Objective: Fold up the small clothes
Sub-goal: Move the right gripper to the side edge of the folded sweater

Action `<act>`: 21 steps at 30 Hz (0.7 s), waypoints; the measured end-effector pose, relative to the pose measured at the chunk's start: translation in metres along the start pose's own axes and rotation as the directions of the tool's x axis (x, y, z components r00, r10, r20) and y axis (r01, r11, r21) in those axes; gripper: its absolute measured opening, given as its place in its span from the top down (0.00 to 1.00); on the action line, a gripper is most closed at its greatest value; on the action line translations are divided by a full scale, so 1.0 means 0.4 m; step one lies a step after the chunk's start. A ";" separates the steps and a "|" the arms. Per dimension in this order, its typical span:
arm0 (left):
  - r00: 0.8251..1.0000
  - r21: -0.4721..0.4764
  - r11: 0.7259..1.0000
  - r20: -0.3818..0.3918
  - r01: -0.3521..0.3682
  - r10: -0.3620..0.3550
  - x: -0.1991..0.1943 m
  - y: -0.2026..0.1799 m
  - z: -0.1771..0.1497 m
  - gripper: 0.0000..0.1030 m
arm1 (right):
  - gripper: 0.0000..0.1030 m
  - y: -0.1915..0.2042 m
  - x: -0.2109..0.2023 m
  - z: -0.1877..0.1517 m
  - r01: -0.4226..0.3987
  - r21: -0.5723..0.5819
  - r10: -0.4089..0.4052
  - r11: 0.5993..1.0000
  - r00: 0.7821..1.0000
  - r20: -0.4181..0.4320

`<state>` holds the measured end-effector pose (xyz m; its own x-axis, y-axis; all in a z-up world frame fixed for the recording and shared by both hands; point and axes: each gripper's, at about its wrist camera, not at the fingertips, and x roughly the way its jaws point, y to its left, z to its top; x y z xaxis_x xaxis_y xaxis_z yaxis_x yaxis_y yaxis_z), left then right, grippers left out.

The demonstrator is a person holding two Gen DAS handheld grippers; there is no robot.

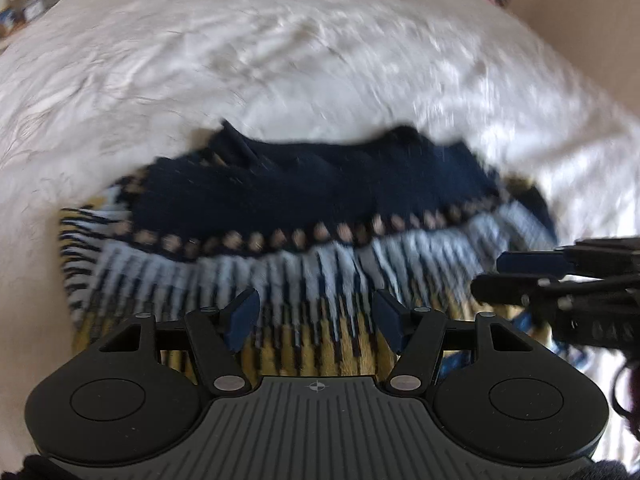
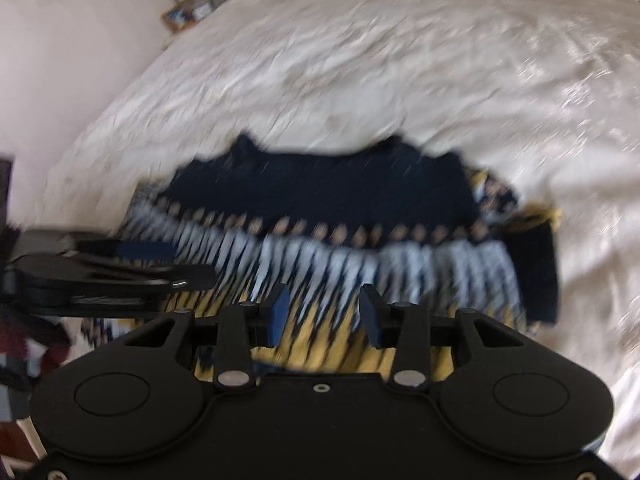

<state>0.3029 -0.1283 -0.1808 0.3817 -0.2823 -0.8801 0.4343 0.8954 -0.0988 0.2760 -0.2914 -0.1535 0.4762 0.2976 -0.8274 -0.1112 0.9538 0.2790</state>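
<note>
A small knitted sweater (image 1: 304, 216), navy at the far end with light blue, white and yellow bands nearer me, lies partly folded on a white bed; it also shows in the right wrist view (image 2: 320, 208). My left gripper (image 1: 316, 312) is open and empty, just above the yellow band. My right gripper (image 2: 324, 312) is open and empty over the same band. Each gripper shows side-on in the other's view, the right one (image 1: 520, 276) at the sweater's right edge and the left one (image 2: 160, 264) at its left edge. Both views are motion-blurred.
The white bedspread (image 1: 280, 60) stretches away on all sides of the sweater. A beige wall (image 1: 580, 20) stands at the far right, and small framed items (image 2: 188, 14) sit by the wall at the bed's far left corner.
</note>
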 end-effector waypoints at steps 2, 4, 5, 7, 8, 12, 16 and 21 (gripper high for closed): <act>0.999 0.038 0.998 -0.025 -0.044 0.045 0.038 -0.002 -0.007 0.40 | 0.52 -0.002 0.016 -0.022 0.014 -0.005 -0.015 1.000 0.999 -0.040; 0.997 0.037 0.997 -0.027 -0.065 0.066 0.058 0.017 -0.015 0.30 | 0.52 -0.018 0.023 -0.043 0.053 0.002 -0.053 0.999 0.997 -0.061; 0.998 0.021 0.998 -0.028 -0.059 0.060 0.061 0.034 -0.017 0.27 | 0.52 -0.034 0.024 -0.050 0.080 0.009 -0.079 0.997 0.994 -0.070; 0.998 -0.005 0.998 -0.031 -0.056 0.055 0.060 0.059 -0.014 0.27 | 0.53 -0.067 0.018 -0.062 0.117 0.032 -0.114 0.993 0.991 -0.076; 0.998 -0.006 0.998 -0.032 -0.059 0.059 0.058 0.066 -0.012 0.27 | 0.54 -0.080 0.013 -0.065 0.120 0.045 -0.117 0.992 0.990 -0.075; 0.997 -0.026 0.998 -0.034 -0.063 0.062 0.037 0.076 -0.013 0.27 | 0.54 -0.102 -0.016 -0.072 0.120 0.077 -0.116 0.990 0.991 -0.062; 0.999 -0.083 0.995 -0.017 -0.053 0.051 -0.016 0.062 -0.038 0.27 | 0.32 -0.114 -0.067 -0.079 0.075 0.144 -0.075 0.987 0.997 -0.001; 1.000 -0.144 0.989 -0.021 -0.024 0.021 -0.073 0.024 -0.100 0.26 | 0.25 -0.149 -0.121 -0.097 0.072 0.195 -0.083 0.978 0.995 0.048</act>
<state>0.2634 -0.0976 -0.1748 0.3736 -0.2559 -0.8916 0.3032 0.9421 -0.1433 0.2258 -0.3610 -0.1491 0.5247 0.2154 -0.8236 0.0955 0.9464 0.3084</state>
